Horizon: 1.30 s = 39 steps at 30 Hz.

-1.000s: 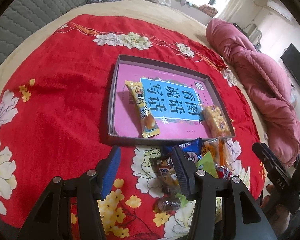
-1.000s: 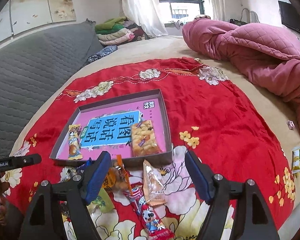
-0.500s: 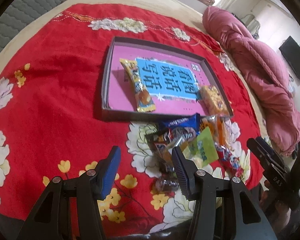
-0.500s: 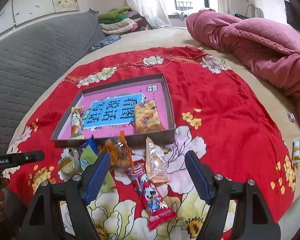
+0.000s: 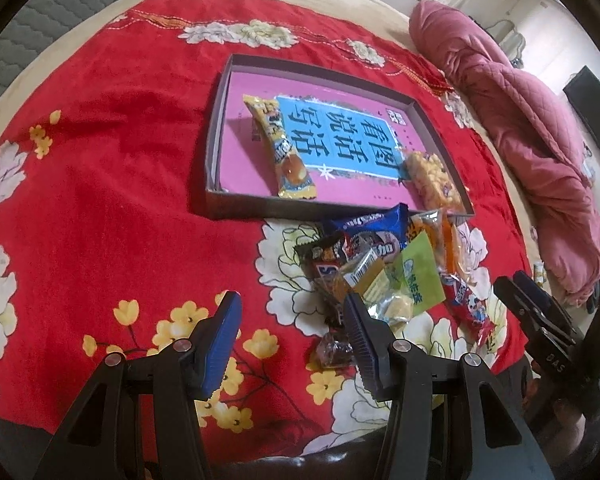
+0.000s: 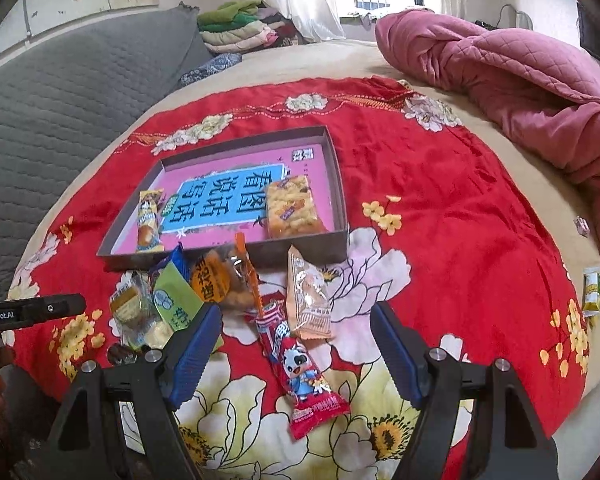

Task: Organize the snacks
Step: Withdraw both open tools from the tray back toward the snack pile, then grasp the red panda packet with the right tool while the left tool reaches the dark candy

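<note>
A shallow dark box (image 5: 214,184) (image 6: 336,196) with a pink and blue printed floor lies on the red floral cloth. Inside it are a long yellow snack bar (image 5: 280,148) (image 6: 150,220) and an orange cracker pack (image 5: 430,178) (image 6: 292,206). A pile of loose snack packets (image 5: 376,264) (image 6: 188,292) lies in front of the box, with a red cartoon packet (image 6: 300,372) and a pale packet (image 6: 308,300) beside it. My left gripper (image 5: 292,324) is open and empty, just short of the pile. My right gripper (image 6: 296,336) is open and empty, above the red packet.
A pink quilt (image 6: 520,72) lies heaped at the right of the bed. A grey padded headboard (image 6: 60,100) runs along the left. Folded clothes (image 6: 240,24) are stacked by the window. Small packets (image 6: 594,290) lie on the beige sheet at the far right.
Both grippers have drawn back towards me and risen, so the box and the pile look farther away. Both stay open and empty. The snacks have not moved.
</note>
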{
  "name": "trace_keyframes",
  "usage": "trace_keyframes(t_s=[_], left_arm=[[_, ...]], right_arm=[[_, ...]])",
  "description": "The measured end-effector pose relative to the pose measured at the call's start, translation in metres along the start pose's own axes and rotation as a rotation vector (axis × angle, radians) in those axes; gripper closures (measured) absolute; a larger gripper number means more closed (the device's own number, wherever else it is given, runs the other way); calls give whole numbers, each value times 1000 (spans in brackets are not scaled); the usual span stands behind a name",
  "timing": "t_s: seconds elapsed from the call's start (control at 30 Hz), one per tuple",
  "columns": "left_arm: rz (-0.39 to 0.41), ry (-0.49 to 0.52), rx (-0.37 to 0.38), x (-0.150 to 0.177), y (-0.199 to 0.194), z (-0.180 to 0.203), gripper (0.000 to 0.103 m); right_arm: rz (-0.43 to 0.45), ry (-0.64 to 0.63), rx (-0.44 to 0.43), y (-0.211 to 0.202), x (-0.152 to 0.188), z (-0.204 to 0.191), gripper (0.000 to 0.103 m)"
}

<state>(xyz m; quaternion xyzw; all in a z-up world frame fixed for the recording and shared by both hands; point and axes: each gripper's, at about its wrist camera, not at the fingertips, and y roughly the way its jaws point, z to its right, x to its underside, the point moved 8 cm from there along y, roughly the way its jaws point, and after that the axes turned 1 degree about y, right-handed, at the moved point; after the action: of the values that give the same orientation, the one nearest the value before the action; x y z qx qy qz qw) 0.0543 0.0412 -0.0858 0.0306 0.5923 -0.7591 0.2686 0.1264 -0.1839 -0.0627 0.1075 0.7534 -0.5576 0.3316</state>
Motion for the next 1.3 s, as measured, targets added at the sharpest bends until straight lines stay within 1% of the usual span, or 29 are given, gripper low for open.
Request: trace_keyframes(t_s=[0.23,0.5,0.77,1.07,1.3], left_arm=[[-51,15,18,13,10,7,49],[-98,49,42,24,19,19,48],[-164,81,46,38,33,28,48],[-183,113,28,46,44,37,49],[-186,115,38,46,48,41,49]], right_arm=[[-51,-28,-16,10,11,-7,27],[-104,-4,-27,21,20,-2,27],[-134,-14,-32,27,25,-4,27],[-170,-23,-40,36,33,-7,27],[-201,-12,-68,46,37,-6,27]])
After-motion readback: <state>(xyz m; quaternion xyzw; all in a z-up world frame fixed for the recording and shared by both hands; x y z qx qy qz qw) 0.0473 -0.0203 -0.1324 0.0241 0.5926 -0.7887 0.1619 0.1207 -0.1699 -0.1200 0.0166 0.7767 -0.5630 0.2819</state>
